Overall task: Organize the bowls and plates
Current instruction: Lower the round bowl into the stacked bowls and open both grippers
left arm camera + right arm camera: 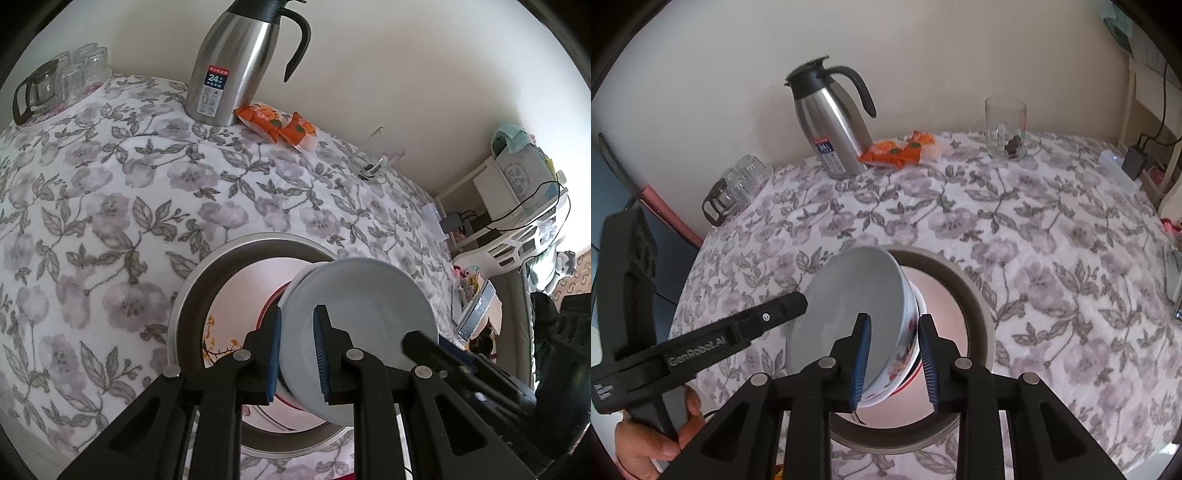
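Bowl (849, 314) tilted over the metal tray (975, 295); left gripper (297, 350) pinches its rim, right gripper (895, 362) straddles it loosely.

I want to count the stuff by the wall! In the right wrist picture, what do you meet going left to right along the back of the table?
glass cups → steel jug → orange snack packets → tall clear glass → black charger
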Tool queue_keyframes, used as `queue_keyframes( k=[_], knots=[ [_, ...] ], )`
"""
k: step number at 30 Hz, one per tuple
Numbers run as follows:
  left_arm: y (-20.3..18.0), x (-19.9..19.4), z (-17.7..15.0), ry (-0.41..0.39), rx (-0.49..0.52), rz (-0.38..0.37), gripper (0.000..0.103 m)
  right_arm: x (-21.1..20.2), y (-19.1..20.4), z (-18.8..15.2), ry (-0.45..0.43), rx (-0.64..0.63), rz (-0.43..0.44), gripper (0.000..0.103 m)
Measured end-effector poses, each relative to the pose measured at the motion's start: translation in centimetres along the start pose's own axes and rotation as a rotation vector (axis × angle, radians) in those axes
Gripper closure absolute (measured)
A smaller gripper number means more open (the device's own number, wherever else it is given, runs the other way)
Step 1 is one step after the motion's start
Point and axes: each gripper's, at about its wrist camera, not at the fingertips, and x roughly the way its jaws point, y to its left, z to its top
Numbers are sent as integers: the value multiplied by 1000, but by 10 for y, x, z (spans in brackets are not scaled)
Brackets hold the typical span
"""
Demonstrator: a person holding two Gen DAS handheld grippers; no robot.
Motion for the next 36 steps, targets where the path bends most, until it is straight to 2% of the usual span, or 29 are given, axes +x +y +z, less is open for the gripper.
queue_keyframes(
  k=[4,8,15,20,32,35,36],
  knots=[
    [0,-4,0,-16,0,2,85,0,0,-1,-1,-3,0,75],
    [0,-6,0,-23,-6,8,85,2,-1,-4,-11,-18,-20,86],
    [2,-9,0,-30,-10,3,85,13,-12,-5,10,18,16,91],
    [2,-12,-2,-39,-4,11,85,13,-12,-6,10,18,19,90],
    [3,-40,-17,-125,34,83,84,-13,2,-11,-36,-23,5,85],
    [5,-47,-21,-140,32,96,81,-20,5,-13,-49,-33,2,85],
    [5,-49,-23,-143,33,99,75,-23,6,-15,-55,-34,1,83]
  ],
)
